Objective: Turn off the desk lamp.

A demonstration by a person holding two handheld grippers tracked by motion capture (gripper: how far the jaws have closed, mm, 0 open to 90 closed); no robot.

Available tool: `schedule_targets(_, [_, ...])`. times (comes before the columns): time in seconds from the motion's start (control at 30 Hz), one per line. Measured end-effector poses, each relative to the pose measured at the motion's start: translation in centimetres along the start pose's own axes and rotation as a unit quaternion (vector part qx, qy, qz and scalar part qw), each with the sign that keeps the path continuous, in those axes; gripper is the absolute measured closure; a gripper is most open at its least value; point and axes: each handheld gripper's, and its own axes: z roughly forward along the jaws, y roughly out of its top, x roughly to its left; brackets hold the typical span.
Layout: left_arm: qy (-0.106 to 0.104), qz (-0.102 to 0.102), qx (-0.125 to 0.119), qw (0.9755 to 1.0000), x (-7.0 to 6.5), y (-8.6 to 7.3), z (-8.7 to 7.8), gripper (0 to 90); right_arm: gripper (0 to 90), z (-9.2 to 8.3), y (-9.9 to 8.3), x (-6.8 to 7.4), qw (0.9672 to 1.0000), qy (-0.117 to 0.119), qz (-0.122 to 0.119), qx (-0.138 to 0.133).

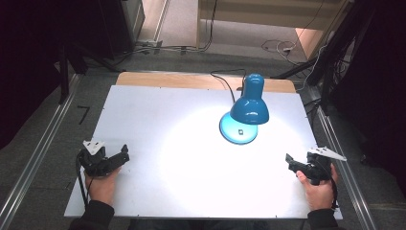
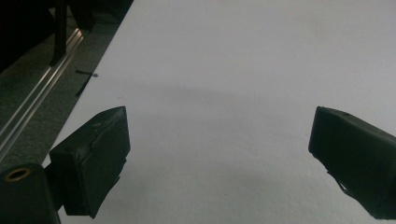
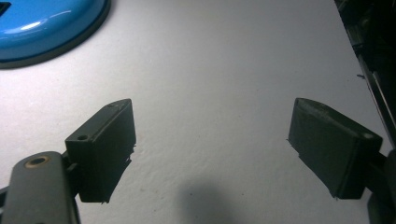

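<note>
The blue desk lamp [image 1: 245, 112] stands lit toward the far right of the white tabletop [image 1: 158, 115], its round base [image 1: 238, 130] flat on the surface and its shade [image 1: 250, 109] leaning over it; its cord runs off the far edge. The right gripper [image 1: 290, 160] rests near the right edge, jaws spread wide and empty; the lamp lies forward and to its left, its base's rim [image 3: 51, 28] at the upper left of the right gripper view. The left gripper [image 1: 125, 152] sits near the left edge, likewise released, well apart from the lamp; the right hand [image 1: 320, 189] is judged nearer. The lamp's switch and bulb are hidden under the shade.
</note>
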Motion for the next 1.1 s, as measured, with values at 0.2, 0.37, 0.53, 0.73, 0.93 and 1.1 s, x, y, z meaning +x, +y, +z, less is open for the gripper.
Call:
schedule_targets(0.2, [0.0,-0.008,-0.012,0.9999,0.3,0.3,-0.4,6.1,13.8,-0.3,0.5,0.8,0.9998,0.014,-0.002,-0.012])
schedule_targets(0.37, [0.0,-0.008,-0.015,0.9999,0.5,0.4,-0.6,6.1,13.8,0.0,1.0,1.5,0.9995,0.027,-0.004,-0.014])
schedule_targets(0.53, [-0.006,-0.007,-0.015,0.9998,0.4,0.4,-0.8,6.1,13.8,0.2,1.2,1.9,0.9993,0.034,-0.006,-0.012])
schedule_targets(0.73, [-0.016,-0.003,-0.019,0.9997,0.0,0.4,-1.3,6.1,13.5,0.8,1.4,2.6,0.9991,0.039,-0.019,-0.001])
schedule_targets(0.93, [-0.018,-0.002,-0.019,0.9997,-0.1,0.4,-1.4,6.1,13.5,1.2,1.7,3.2,0.9985,0.05,-0.023,0.0])
schedule_targets(1.1, [-0.017,0.0,-0.019,0.9997,-0.1,0.4,-1.4,6.1,13.5,1.5,1.9,3.5,0.9983,0.054,-0.024,0.001])
